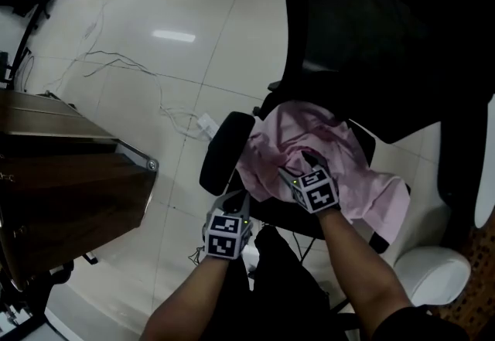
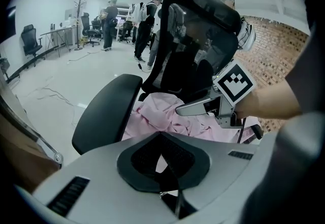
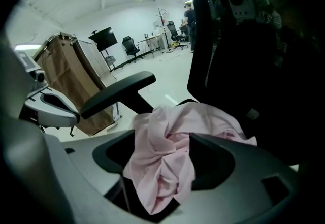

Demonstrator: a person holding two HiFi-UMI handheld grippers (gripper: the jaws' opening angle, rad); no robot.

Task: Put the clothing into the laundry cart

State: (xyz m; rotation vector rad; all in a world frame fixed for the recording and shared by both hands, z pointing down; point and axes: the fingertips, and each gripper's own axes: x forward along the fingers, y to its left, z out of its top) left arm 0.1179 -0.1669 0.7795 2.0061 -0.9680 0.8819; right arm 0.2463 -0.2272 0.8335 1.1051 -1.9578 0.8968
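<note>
Two grippers: we are holding the right gripper (image 3: 162,137), jaws wide, with the pink clothing (image 3: 165,167) bunched between them on the chair (image 1: 371,30), and the left gripper (image 2: 160,135), jaws together, empty.

one pink garment (image 1: 344,148), one office chair (image 1: 371,46), one cart (image 3: 71,83).

Office chair (image 1: 371,38) stands right of centre in the head view, its backrest on the far side. Clothing (image 1: 325,138) lies on the seat, one edge hanging over the near right side. Armrest (image 1: 226,150) is just left of the clothing. Laundry cart (image 1: 69,192) stands left of the chair, apart from it. Right gripper (image 1: 298,165) is over the clothing, with a fold between its parted jaws. Left gripper (image 1: 234,200) sits nearer the person than the armrest, off the clothing.
</note>
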